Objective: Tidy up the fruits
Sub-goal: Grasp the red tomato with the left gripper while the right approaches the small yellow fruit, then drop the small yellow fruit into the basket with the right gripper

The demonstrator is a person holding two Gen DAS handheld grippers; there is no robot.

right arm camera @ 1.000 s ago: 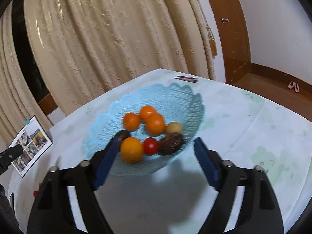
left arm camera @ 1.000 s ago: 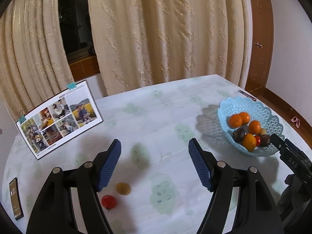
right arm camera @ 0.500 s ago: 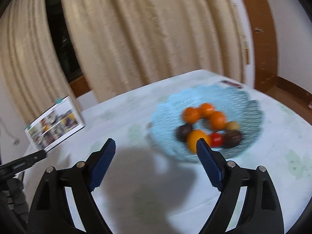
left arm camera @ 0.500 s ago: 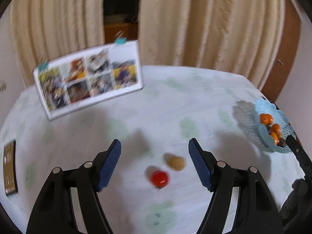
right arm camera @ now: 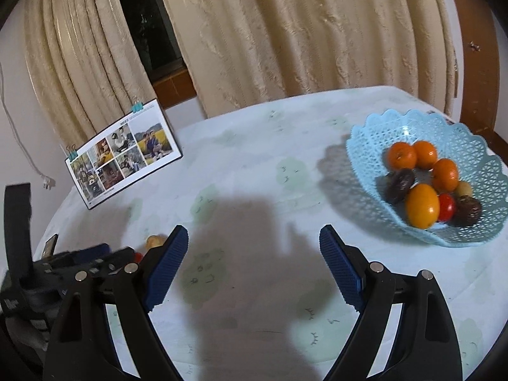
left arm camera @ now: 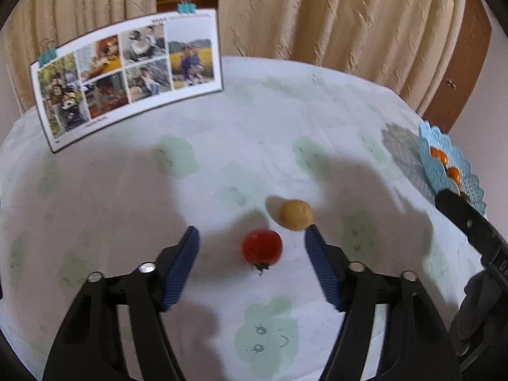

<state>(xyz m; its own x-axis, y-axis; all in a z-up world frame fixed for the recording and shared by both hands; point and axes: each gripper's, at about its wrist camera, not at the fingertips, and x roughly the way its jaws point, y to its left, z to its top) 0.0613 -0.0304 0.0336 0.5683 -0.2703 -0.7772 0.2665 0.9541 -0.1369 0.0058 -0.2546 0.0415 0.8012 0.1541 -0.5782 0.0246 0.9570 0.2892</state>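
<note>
A red cherry tomato (left arm camera: 262, 247) lies on the tablecloth between the open fingers of my left gripper (left arm camera: 252, 238). A small yellow fruit (left arm camera: 295, 214) lies just beyond, by the right fingertip. My right gripper (right arm camera: 253, 239) is open and empty above the cloth. The light blue lattice basket (right arm camera: 365, 146) holds several oranges, a red tomato and dark fruits to its right. The basket also shows at the right edge of the left wrist view (left arm camera: 470, 177). The yellow fruit (right arm camera: 155, 241) and the left gripper (right arm camera: 95, 254) show at the lower left of the right wrist view.
A photo calendar (left arm camera: 127, 73) stands at the back left of the round table (left arm camera: 254, 127). Cream curtains (right arm camera: 285, 31) hang behind. A phone (right arm camera: 50, 243) lies near the left table edge. A brown door (left arm camera: 460, 63) is at the far right.
My left gripper has swung left and down over the tomato and yellow fruit, which now lie between and near its fingers. My right gripper has backed away left from the basket.
</note>
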